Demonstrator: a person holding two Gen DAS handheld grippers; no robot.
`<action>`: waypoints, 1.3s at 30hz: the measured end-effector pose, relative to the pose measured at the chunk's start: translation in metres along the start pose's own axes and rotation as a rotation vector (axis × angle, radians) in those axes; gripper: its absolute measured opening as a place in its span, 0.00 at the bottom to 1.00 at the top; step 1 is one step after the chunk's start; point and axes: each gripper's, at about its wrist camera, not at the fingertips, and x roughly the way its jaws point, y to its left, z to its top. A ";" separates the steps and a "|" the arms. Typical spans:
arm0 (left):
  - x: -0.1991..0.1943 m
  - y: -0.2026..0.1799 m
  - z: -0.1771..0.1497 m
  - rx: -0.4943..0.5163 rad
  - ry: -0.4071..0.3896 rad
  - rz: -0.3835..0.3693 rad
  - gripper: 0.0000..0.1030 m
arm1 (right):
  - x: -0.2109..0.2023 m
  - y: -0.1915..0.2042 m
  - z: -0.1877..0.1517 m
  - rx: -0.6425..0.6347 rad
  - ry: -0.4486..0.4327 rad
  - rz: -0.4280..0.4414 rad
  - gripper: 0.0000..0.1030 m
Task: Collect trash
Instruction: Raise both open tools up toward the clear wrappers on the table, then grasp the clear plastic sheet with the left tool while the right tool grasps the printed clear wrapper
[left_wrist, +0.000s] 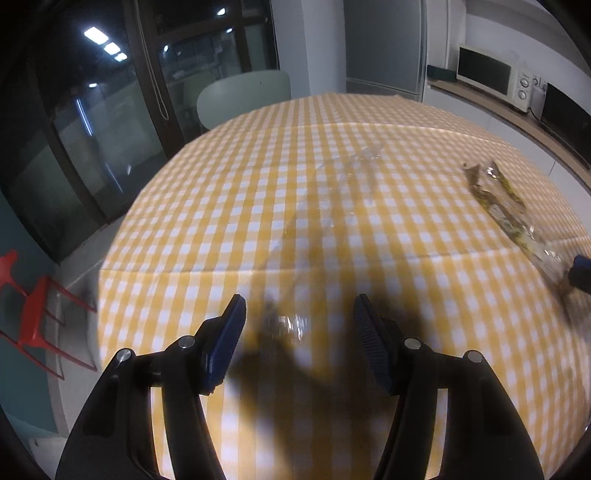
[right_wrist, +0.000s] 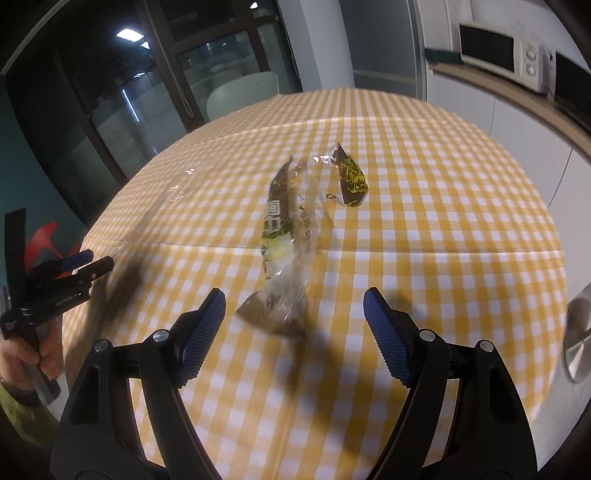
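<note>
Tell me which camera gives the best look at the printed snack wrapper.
The right wrist view: the printed snack wrapper lies full length near centre frame, just beyond the open right gripper, print visible. The left wrist view shows the wrapper only stretched along its right edge, distorted, on the checked tablecloth.

A desk (left_wrist: 369, 122) has a yellow and white checked cloth. A pale chair (left_wrist: 243, 96), a red chair (left_wrist: 33, 317) and a white microwave (left_wrist: 491, 77) are near.
</note>
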 end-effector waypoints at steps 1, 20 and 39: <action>0.003 0.002 0.003 -0.009 -0.001 -0.005 0.59 | 0.004 0.000 0.002 0.000 0.007 0.000 0.66; 0.035 0.001 0.018 0.019 0.043 -0.062 0.05 | 0.027 0.016 0.005 -0.083 0.051 -0.024 0.15; -0.082 -0.009 -0.023 -0.018 -0.104 -0.079 0.04 | -0.065 0.043 -0.033 -0.100 -0.119 0.035 0.09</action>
